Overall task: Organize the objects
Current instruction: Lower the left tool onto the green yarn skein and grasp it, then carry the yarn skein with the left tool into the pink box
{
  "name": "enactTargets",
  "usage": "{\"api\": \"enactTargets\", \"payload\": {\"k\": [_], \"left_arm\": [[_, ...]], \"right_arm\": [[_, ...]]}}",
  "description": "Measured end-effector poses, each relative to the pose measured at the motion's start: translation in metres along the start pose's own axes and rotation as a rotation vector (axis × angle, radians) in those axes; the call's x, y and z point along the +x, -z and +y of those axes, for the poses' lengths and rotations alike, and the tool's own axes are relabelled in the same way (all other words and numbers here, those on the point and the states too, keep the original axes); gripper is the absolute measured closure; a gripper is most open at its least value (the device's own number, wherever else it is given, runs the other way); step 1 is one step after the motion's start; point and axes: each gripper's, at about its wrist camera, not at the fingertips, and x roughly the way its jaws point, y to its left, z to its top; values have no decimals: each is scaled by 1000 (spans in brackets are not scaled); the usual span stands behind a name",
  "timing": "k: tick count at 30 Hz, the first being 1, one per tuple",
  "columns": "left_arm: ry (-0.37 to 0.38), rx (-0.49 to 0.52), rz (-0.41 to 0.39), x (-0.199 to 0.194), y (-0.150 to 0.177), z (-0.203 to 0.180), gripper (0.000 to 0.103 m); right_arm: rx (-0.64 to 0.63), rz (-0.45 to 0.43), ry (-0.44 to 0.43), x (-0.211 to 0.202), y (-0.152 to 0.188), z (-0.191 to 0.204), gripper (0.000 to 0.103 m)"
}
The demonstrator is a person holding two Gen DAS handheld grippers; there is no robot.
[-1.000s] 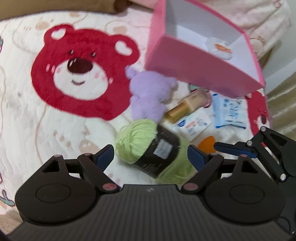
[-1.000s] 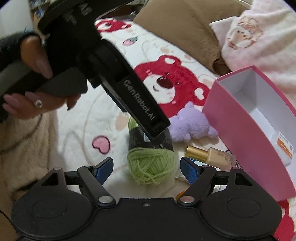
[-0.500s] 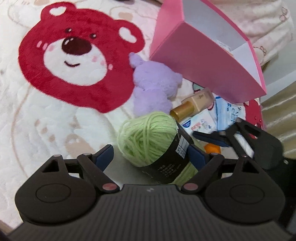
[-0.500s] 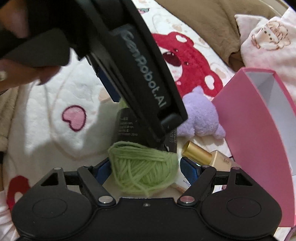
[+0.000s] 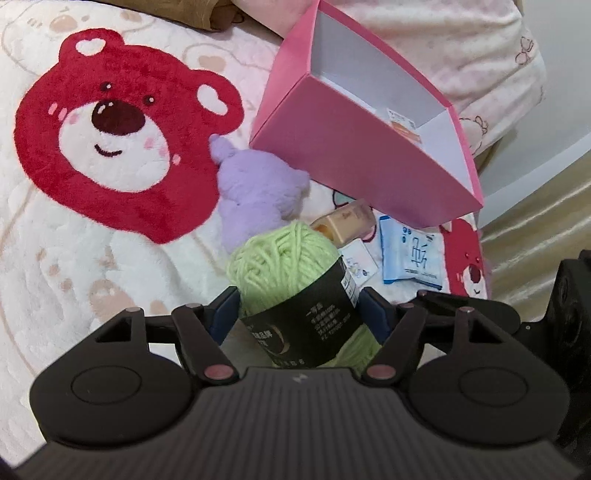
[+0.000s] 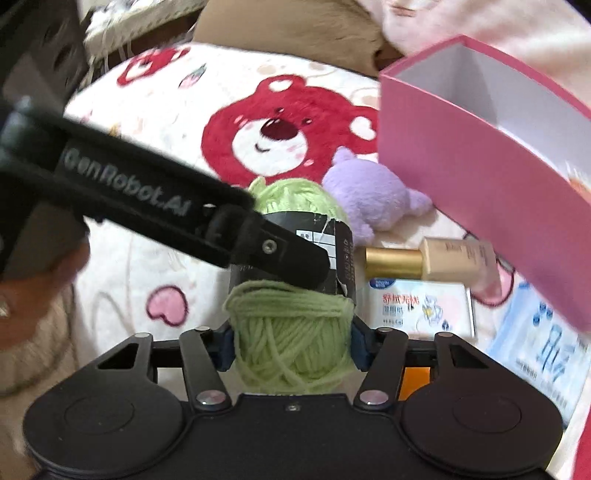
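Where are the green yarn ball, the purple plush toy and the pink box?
green yarn ball (image 5: 282, 258): left wrist view, on the bare yarn above its black label.
purple plush toy (image 5: 255, 184): left wrist view, on the middle of its body.
pink box (image 6: 472, 177): right wrist view, on its near outer wall.

A plush cream blanket (image 5: 74, 258) with red bear faces and pink hearts is covering the bed. A pink box (image 5: 354, 147), open at the top, is sitting on it toward the right. A purple plush (image 5: 258, 192) is lying just beside the box. A gold-capped bottle (image 6: 436, 258), a white packet (image 6: 417, 306) and a blue packet (image 5: 410, 254) are lying near the box's front. A brown cloth (image 6: 288, 22) and a pale pink cloth (image 5: 461, 48) are lying at the far edge.
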Motion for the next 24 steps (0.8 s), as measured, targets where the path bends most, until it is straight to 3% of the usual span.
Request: {"api": "enactTargets", "payload": {"k": [5, 8, 9, 13, 20, 24], "left_arm": [[24, -22, 65, 11, 7, -4, 23], [-4, -25, 77, 20, 16, -7, 17], [-10, -17, 73, 22, 18, -9, 18], [1, 8, 69, 22, 24, -18, 36], [42, 36, 23, -9, 13, -43, 39], [52, 147, -17, -35, -20, -83, 39]], "right_arm": [[126, -11, -36, -5, 10, -8, 42], [215, -19, -75, -2, 19, -19, 42], [234, -22, -81, -1, 22, -22, 42], [274, -41, -108, -3, 33, -27, 42], [255, -125, -114, -40, 25, -26, 42], [205, -201, -91, -81, 0, -35, 40]]}}
